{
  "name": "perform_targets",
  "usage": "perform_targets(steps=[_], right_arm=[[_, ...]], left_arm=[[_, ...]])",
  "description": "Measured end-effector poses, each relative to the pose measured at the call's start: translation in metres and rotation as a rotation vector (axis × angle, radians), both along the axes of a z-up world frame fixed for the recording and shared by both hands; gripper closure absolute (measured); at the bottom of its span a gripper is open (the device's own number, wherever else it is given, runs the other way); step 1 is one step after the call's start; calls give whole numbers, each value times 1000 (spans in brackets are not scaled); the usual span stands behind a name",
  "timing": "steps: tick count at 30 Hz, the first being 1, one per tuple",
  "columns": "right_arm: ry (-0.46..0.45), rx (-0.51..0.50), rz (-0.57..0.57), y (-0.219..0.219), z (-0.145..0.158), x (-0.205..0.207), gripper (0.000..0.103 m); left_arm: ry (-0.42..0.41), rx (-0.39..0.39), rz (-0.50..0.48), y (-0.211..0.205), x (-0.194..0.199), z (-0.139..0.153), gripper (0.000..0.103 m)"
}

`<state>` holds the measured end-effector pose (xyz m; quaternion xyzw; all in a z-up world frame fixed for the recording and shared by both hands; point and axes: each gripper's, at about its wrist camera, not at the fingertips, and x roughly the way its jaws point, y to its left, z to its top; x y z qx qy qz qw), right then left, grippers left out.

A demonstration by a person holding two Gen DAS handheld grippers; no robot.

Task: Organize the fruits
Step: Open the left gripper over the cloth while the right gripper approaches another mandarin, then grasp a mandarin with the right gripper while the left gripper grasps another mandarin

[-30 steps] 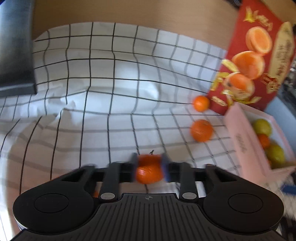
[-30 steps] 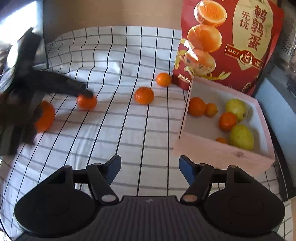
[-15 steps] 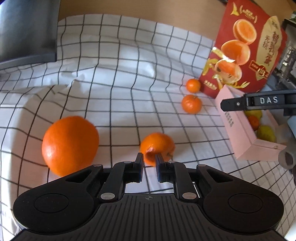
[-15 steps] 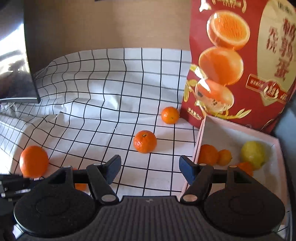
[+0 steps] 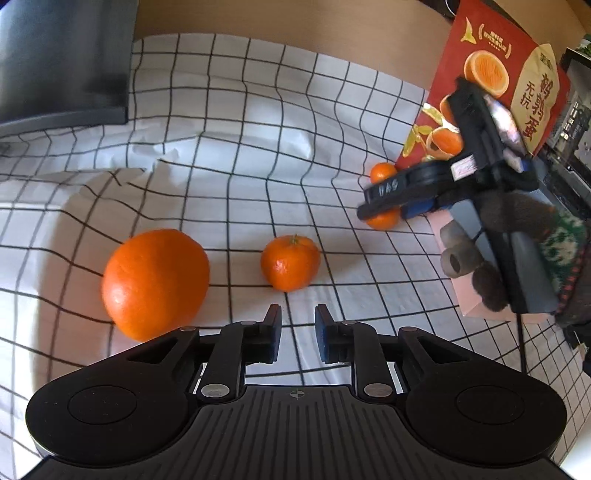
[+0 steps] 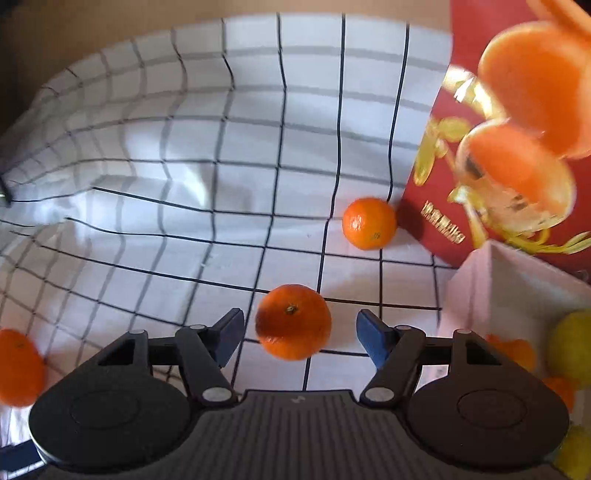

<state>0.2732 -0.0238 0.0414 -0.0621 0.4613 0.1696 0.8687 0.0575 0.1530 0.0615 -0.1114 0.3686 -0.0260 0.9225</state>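
White black-gridded tablecloth, rumpled, sunlit in patches; tan wall behind; dark monitor at far left.

Both wrist views angled down, close over shared checked cloth

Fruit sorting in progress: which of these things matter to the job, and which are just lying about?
Job:
large orange
three mandarins
pink box holding fruit
right gripper, jaws open around a mandarin

Lying about:
red snack bag
checked cloth
dark block
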Motion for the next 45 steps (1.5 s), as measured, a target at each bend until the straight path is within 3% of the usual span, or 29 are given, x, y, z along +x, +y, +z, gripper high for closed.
perform_targets(steps=[3,6,11,15,17,21,29,34,37,40,45], right_arm=[[22,-12,18,5,-9,3,56],[13,-8,18,6,-3,-8,56],[-12,81,88,2,20,-58,56],[-87,48,176,-11,34,-113,56],[-83,53,190,-21,37,-132,56],[-41,56,147,-48,28,-166,56],[-91,-37,63,-72,1,-212,56],[-97,-46,3,-81,-10,-220,56],[-112,-26,-26,-88,-12,-223,51],[-134,-41,-28,-89,-15,-224,39],[-138,-20,-55,-96,-24,-225,27]], left_arm=[[-12,9,11,4,0,5,80],[-13,26,1,5,7,8,80],[-20,51,-56,-3,22,8,80],[-26,88,-104,-13,30,9,80],[-23,110,-116,-17,33,8,80],[-12,158,-136,-26,34,3,80],[18,226,-220,-50,34,-10,78],[40,212,-263,-61,36,-17,78],[20,188,-264,-60,34,-13,78],[-28,173,-247,-54,31,-3,78],[-57,202,-151,-33,36,8,78]])
